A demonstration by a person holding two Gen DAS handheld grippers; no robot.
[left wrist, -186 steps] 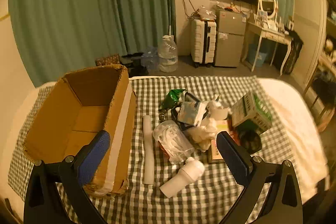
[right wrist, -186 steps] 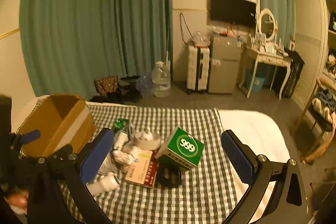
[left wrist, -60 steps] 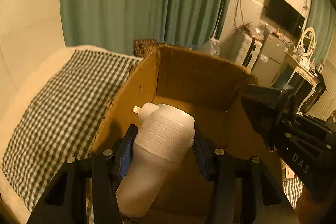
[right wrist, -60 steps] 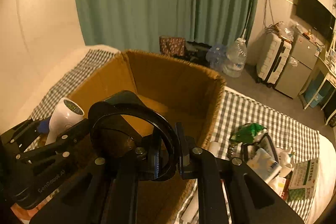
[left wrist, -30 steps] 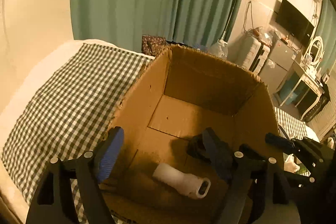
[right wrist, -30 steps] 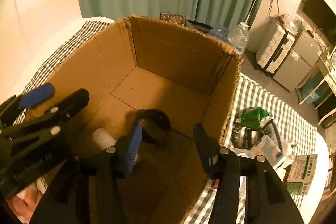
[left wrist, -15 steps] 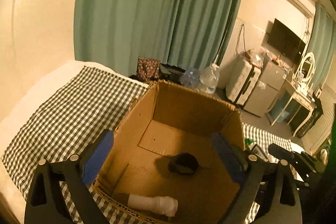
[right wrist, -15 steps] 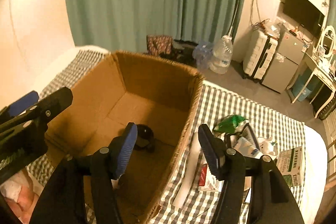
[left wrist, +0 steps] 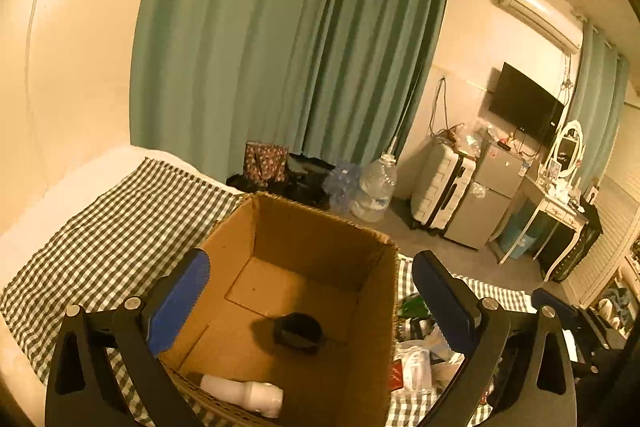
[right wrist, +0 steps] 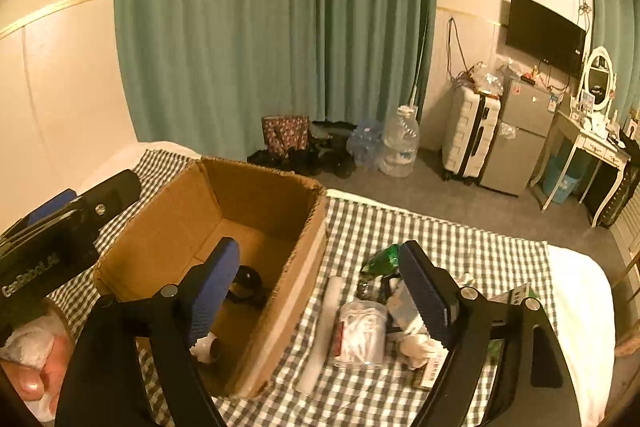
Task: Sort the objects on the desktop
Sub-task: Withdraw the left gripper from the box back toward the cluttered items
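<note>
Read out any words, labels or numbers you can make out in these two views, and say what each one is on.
"GenRobot.AI": white lettering on the black body of the left gripper, seen in the right wrist view.
Print on the green box and the packets on the checked cloth: too small and blurred to read.
Stickers on the small fridge: unreadable.

Dim amber-lit bedroom. Beyond the jaws, teal curtains [right wrist: 272, 27] cover the wall; farther right stand a white suitcase [right wrist: 470, 135], small fridge [right wrist: 520, 139], wall television [right wrist: 544, 33], possibly a vanity table [right wrist: 592, 143].

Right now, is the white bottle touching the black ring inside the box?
Apart. The left wrist view shows bare cardboard floor between the white bottle and the black ring.
</note>
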